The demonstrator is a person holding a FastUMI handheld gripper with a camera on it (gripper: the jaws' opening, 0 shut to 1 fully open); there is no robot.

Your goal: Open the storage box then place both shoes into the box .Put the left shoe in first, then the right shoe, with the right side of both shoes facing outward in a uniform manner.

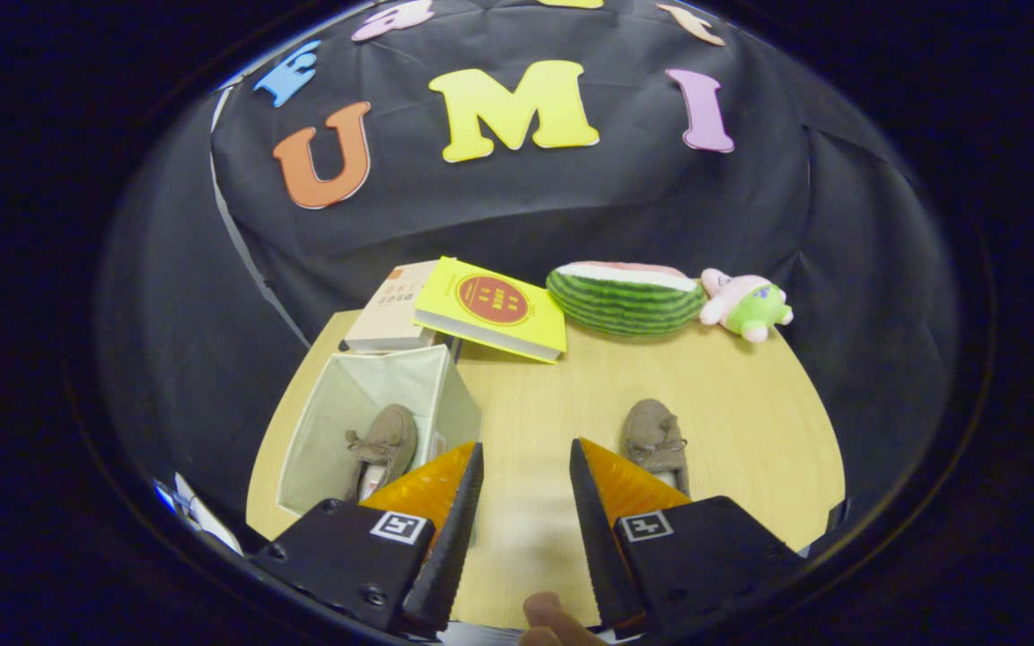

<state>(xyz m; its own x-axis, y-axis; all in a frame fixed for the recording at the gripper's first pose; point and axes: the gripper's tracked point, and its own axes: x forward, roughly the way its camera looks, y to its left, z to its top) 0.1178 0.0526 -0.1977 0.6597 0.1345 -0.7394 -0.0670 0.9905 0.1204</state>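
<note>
Fingers: my gripper has its fingers apart, nothing between them but bare bench.
Box: the open box stands ahead and to the left, its near corner just beyond my left finger.
First shoe: one shoe is inside the box.
Second shoe: the other shoe lies on the bench just beyond my right finger, well apart from the box.
Beyond: two books, a watermelon toy, a plush.
</note>
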